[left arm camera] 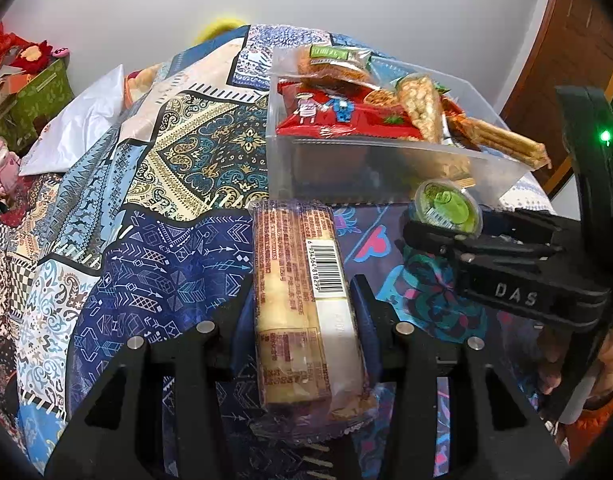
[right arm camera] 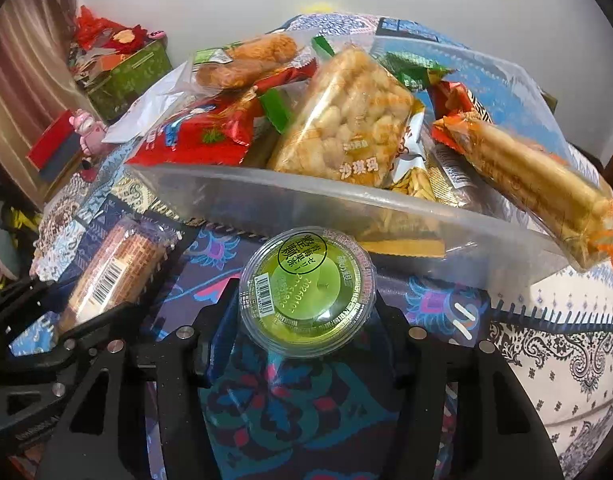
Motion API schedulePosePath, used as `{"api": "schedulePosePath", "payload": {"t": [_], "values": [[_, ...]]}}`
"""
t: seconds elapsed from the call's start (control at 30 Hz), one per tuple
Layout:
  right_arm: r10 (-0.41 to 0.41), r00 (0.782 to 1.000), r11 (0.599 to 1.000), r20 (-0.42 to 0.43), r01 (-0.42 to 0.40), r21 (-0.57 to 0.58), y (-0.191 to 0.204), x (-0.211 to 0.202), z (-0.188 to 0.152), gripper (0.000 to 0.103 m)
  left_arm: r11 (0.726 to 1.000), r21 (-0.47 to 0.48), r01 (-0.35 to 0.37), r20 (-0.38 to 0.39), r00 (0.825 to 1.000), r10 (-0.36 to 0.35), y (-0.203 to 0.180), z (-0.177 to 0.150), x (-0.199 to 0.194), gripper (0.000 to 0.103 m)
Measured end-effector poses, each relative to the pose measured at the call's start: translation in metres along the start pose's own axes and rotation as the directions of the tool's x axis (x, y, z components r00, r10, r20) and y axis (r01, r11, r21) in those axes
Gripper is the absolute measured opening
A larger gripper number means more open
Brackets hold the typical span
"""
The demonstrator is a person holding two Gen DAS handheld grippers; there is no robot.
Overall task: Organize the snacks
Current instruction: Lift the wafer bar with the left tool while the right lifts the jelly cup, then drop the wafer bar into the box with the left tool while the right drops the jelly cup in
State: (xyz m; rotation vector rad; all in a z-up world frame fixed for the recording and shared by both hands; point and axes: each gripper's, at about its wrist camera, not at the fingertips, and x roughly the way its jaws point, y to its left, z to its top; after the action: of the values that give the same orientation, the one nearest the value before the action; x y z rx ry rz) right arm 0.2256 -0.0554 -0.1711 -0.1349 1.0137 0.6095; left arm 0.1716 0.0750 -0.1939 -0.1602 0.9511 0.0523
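Snacks fill the clear plastic bin (right arm camera: 290,200) on the patterned blue tabletop (left arm camera: 178,264). Left tool (left arm camera: 302,300) is clamped on a long clear-wrapped biscuit pack (left arm camera: 302,280); right tool (right arm camera: 306,312) clamps a round green jelly cup (right arm camera: 306,288) before the bin.

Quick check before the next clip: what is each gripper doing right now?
Left gripper: shut on the wafer packet.
Right gripper: shut on the green jelly cup, just short of the clear bin.

Even indoor light, soft shadows; strong fisheye warp, dark vignetted corners, slight blur.
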Motion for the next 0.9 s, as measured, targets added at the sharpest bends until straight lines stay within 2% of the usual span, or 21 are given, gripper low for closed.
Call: {"api": "schedulePosePath", "payload": {"t": [0.13,0.4,0.63,0.9], "values": [[0.015,1.000,1.000,0.021,-0.014,-0.002,0.001,-0.015,-0.008,0.054,1.000,0.008,0.008,0.021,1.000,-0.008,-0.003,0.000,-0.012,0.046],[0.024,0.990,1.000,0.141,-0.025,0.007,-0.004,-0.068,-0.009,0.054,0.999,0.036,0.034,0.111,0.993,-0.037,-0.020,0.011,-0.048,0.046],[0.003,0.964,1.000,0.265,-0.008,0.018,-0.018,-0.112,0.007,0.054,0.996,0.065,0.056,0.188,0.980,-0.067,-0.040,0.043,-0.069,0.046],[-0.050,0.941,0.998,0.336,0.036,0.046,-0.037,-0.127,0.028,0.054,0.994,0.084,0.065,0.255,0.963,-0.085,-0.059,0.085,-0.069,0.046]]}}
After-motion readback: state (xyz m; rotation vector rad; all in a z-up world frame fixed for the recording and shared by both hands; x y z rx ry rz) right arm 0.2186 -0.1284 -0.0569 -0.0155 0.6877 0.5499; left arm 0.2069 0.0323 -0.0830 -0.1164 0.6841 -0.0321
